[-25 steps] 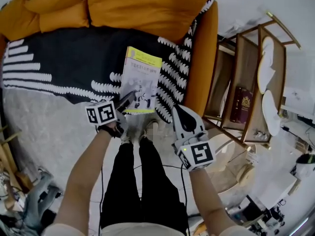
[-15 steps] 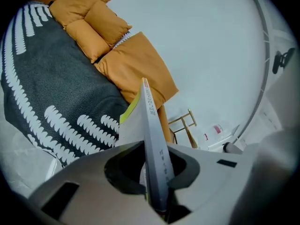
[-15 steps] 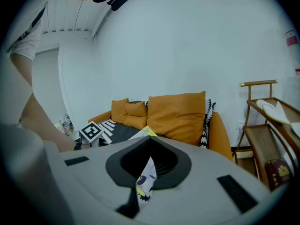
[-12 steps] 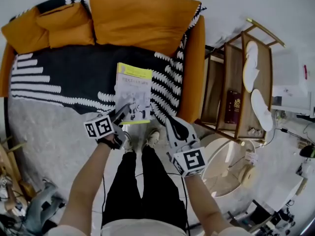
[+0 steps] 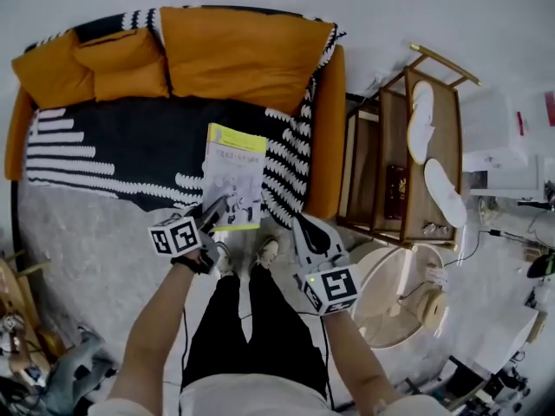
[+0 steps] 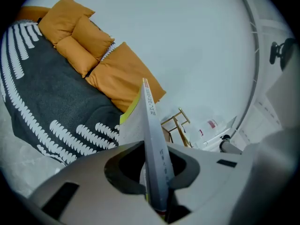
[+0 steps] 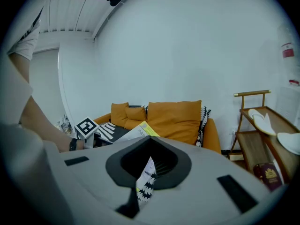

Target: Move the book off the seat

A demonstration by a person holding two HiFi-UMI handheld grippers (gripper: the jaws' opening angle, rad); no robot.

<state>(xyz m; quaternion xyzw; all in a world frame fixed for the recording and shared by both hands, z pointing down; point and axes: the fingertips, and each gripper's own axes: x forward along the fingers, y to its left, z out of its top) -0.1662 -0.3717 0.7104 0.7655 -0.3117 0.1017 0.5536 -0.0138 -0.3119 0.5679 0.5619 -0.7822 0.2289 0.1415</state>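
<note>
A book (image 5: 234, 173) with a yellow and white cover hangs over the front part of the sofa seat, above the black and white blanket (image 5: 113, 146). My left gripper (image 5: 214, 216) is shut on its near edge. In the left gripper view the book (image 6: 149, 107) stands edge-on between the jaws of the left gripper (image 6: 157, 182), whose pads press on it. My right gripper (image 5: 308, 222) hovers to the right of the book by the sofa's orange arm, jaws together and nothing in them. The right gripper view shows the book (image 7: 140, 130) beyond the right gripper (image 7: 139, 191).
Orange cushions (image 5: 243, 50) line the sofa's back. To the right stands a wooden rack (image 5: 381, 172) with white slippers (image 5: 423, 128) and a dark red booklet (image 5: 396, 189). A white round stand (image 5: 395, 293) sits near my right arm. My shoes (image 5: 264, 250) are on the grey rug (image 5: 87, 241).
Both grippers have sunk a little. The book stays in the left gripper's hold and its near edge has come toward the seat's front. More of the sofa shows now.
</note>
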